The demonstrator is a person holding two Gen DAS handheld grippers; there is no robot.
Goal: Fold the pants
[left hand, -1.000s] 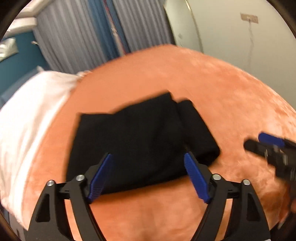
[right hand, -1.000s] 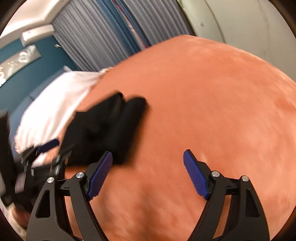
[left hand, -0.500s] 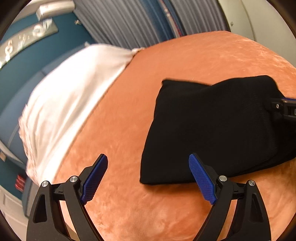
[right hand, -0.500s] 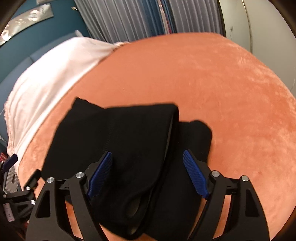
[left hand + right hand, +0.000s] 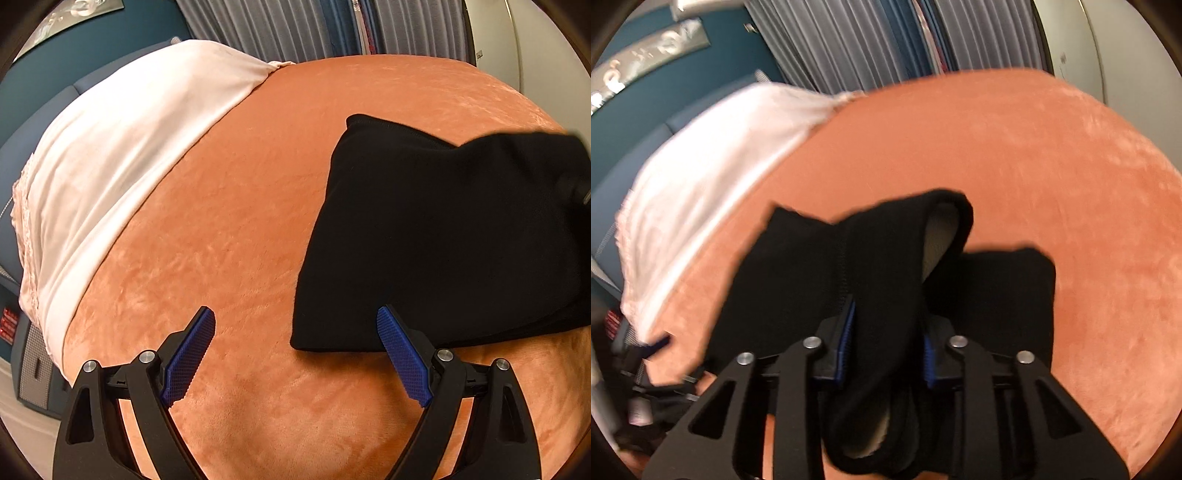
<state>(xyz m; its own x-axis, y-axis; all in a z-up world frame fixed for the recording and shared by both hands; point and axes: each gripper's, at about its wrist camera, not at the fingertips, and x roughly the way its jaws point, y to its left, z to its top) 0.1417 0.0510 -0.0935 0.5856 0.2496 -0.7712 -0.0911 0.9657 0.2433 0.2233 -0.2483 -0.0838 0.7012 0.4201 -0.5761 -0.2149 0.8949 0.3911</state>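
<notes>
A: We see the black pants [image 5: 443,236] lying folded on the orange plush bed cover [image 5: 240,229], toward the right of the left wrist view, with one corner reaching down toward the left tool [image 5: 295,354].

B: And we see that left tool spread wide over the cover. Its blue pads [image 5: 188,354] grip nothing; the right-hand pad only overlaps the near corner of the pants in the picture, and we cannot tell whether it touches the cloth.

A: In the right wrist view, the right tool [image 5: 886,347] is closing, and a thick bunched fold of the pants [image 5: 886,295] sits between its pads [image 5: 847,332]. The cloth fills the gap and the pads press on it from both sides.

B: We note that the gripped fold rises off the cover there, showing a pale lining [image 5: 940,240] inside the raised loop, while the rest of the pants lies flat on either side.

A: Behind the pants, a white sheet [image 5: 110,166] covers the left side of the bed. Grey curtains [image 5: 295,29] hang beyond it, beside a teal wall [image 5: 683,74].

B: The left tool appears blurred at the lower left edge of the right wrist view.
</notes>
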